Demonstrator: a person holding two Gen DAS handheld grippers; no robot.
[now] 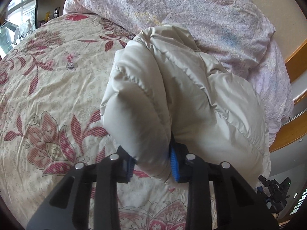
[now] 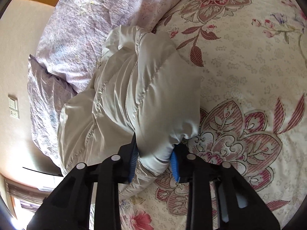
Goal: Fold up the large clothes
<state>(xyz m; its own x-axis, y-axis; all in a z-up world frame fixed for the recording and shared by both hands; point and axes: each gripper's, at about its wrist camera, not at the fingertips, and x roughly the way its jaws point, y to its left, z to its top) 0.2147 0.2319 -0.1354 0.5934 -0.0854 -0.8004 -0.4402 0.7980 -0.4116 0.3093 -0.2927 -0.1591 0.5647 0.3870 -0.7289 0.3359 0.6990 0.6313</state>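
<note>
A puffy off-white quilted jacket (image 1: 172,88) lies bunched on a floral bedspread (image 1: 48,80). My left gripper (image 1: 153,164) is shut on a fold of the jacket, with the padded cloth bulging between its blue pads (image 1: 174,164). The jacket also shows in the right wrist view (image 2: 138,95). My right gripper (image 2: 155,163) is shut on another padded fold of it, just above the bedspread (image 2: 249,76). The fingertips of both grippers are hidden by cloth.
A crumpled pale lilac duvet (image 1: 191,15) lies behind the jacket, also in the right wrist view (image 2: 86,19). A wooden bed frame (image 1: 295,57) runs at the right. A wall with a switch plate (image 2: 13,106) stands at the left.
</note>
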